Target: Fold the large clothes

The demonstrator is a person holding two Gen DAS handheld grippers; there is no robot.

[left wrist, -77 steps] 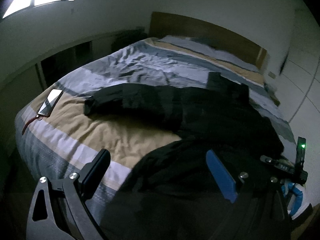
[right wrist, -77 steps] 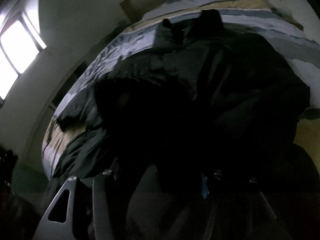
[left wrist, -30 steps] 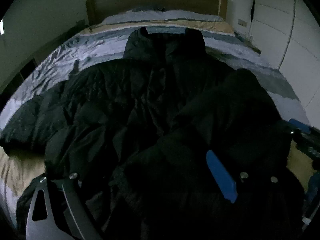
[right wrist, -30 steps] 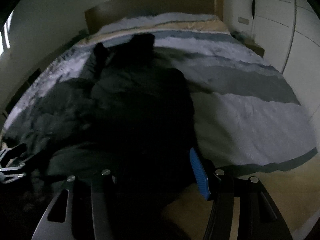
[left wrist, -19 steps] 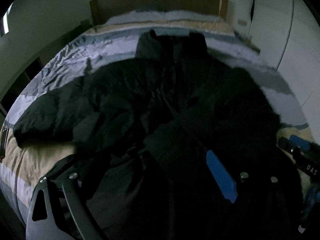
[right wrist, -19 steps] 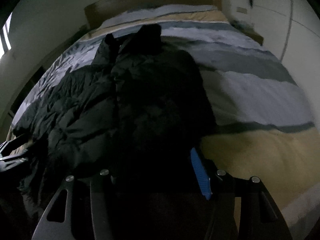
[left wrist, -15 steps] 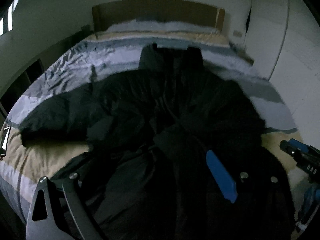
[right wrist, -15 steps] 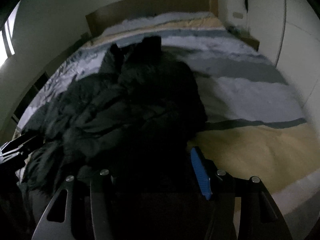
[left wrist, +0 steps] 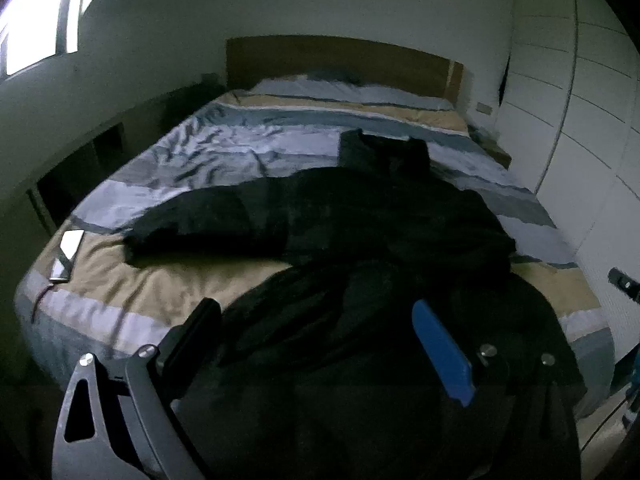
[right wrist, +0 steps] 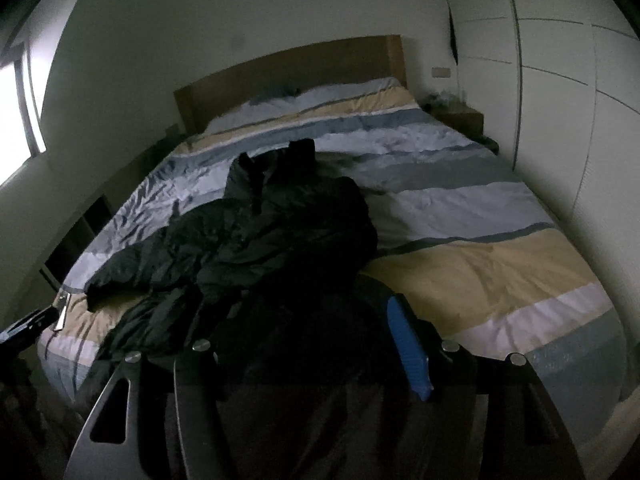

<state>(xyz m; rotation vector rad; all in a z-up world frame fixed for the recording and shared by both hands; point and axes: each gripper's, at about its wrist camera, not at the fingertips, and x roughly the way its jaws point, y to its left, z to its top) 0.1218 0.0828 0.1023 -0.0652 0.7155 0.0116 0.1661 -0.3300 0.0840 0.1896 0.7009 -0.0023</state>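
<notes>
I'm pulling both claws back from the jacket [left wrist: 360,216]; my left claw [left wrist: 316,344] is spread, right claw [right wrist: 304,356] is opening over hem fabric. Next fold pending.

I see a black puffy jacket [left wrist: 360,216] of matt quilted cloth, on a creased striped cloth cover [left wrist: 224,152]; wooden headboard [left wrist: 340,60].

Black puffy jacket [left wrist: 360,232] lies crumpled across bed.
</notes>
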